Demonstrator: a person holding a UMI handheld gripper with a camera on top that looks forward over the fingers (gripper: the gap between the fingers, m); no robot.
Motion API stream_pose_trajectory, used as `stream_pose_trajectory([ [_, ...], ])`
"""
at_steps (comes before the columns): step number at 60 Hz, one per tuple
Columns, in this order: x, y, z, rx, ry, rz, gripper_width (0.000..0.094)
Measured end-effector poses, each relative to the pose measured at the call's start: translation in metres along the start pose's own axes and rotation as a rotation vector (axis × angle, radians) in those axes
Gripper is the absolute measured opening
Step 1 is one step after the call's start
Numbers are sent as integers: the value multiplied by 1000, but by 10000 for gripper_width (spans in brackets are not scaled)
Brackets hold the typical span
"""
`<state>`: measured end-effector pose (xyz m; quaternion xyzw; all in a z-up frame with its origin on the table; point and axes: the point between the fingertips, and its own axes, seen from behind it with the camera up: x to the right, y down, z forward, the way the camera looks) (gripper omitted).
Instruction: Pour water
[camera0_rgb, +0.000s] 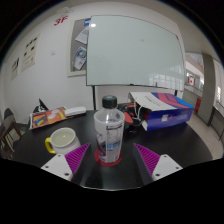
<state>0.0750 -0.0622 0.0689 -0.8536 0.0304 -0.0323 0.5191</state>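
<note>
A clear plastic water bottle (109, 128) with a black cap and a white label stands upright on a red round coaster (100, 161) on the dark table (170, 140). It sits between my fingers, and a gap shows at each side of it. My gripper (111, 152) is open, its purple pads (72, 158) flanking the bottle's base without touching it. A yellow mug (62, 140) stands on the table just left of the bottle, beyond my left finger.
Beyond the mug lies a stack of books and papers (55, 116). Coloured boxes (160, 108) are piled at the right of the table. A whiteboard (135, 55) hangs on the far wall.
</note>
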Motion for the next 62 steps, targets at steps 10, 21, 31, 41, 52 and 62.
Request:
stream_pose_trajectory([
  [10,-13,6,-89,8,-1,-26,848],
  [21,-29,26,-199,-3,5,-24,846],
  [31,-36,54,-279,-14,24,-56,846],
  [41,-36,77,-333,-23,40,-35,847],
  [52,-36,88,-360,-17,34,-16,848],
  [62,-26,86,-367,-14,52,-36,846],
])
